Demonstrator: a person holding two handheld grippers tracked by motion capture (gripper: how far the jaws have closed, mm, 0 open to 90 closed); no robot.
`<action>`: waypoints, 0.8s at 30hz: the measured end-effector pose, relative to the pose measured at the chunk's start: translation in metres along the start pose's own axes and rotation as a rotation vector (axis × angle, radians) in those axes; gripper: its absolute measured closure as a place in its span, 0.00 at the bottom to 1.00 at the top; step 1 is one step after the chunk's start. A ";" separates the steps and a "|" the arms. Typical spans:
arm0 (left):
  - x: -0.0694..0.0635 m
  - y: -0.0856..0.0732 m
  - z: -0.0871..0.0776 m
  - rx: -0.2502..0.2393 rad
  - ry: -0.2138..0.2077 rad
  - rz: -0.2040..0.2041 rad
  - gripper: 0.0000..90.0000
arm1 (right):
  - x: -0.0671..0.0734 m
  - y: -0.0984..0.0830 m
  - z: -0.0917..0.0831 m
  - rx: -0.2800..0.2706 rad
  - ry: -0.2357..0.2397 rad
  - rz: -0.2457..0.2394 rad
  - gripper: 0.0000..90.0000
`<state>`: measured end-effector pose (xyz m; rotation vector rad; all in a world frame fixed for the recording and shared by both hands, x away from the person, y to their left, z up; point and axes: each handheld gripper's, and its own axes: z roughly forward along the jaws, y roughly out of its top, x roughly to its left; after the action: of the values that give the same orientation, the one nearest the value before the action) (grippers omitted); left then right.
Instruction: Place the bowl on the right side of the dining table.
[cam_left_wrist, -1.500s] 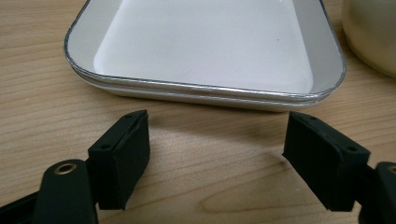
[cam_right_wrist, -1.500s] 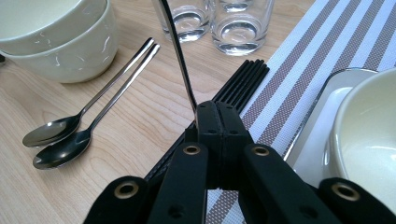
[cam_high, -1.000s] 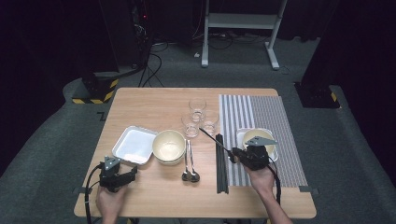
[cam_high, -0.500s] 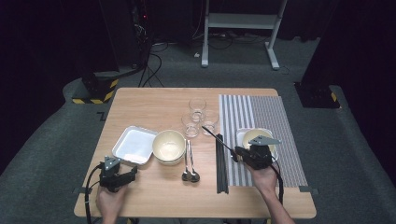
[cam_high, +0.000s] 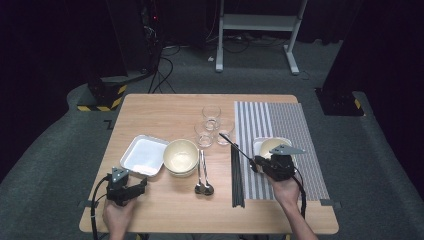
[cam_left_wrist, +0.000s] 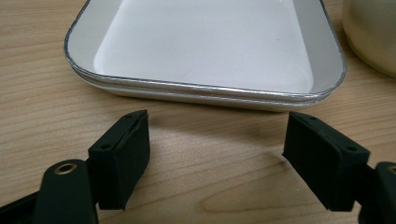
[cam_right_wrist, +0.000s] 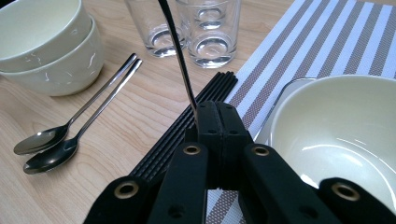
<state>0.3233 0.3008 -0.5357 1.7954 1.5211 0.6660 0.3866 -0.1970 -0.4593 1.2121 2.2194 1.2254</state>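
While left gripper (cam_high: 134, 188) jaws gape empty, right gripper (cam_right_wrist: 218, 116) jaws clamp chopstick (cam_right_wrist: 180, 60), pointing up-left toward glasses (cam_right_wrist: 205, 28).

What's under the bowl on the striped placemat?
A white square tray sits under the bowl, its rim showing at the bowl's left. The bowl covers the rest of the tray, on the placemat.

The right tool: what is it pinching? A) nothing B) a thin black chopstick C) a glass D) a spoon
B: in the right gripper view the right tool is shut on a thin black chopstick that sticks up out of it, while the two spoons lie on the table and the glasses stand apart.
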 end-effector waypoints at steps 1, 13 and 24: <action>0.000 0.000 0.000 0.000 0.000 -0.001 0.25 | 0.000 0.000 0.000 -0.002 -0.001 0.000 1.00; 0.000 0.000 0.000 0.000 0.002 0.001 0.25 | -0.005 0.002 -0.005 -0.020 -0.008 0.012 1.00; 0.000 0.000 0.000 0.000 0.001 0.001 0.25 | -0.008 0.006 -0.009 -0.022 -0.018 0.009 1.00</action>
<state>0.3233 0.3007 -0.5356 1.7959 1.5213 0.6672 0.3883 -0.2067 -0.4502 1.2211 2.1843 1.2348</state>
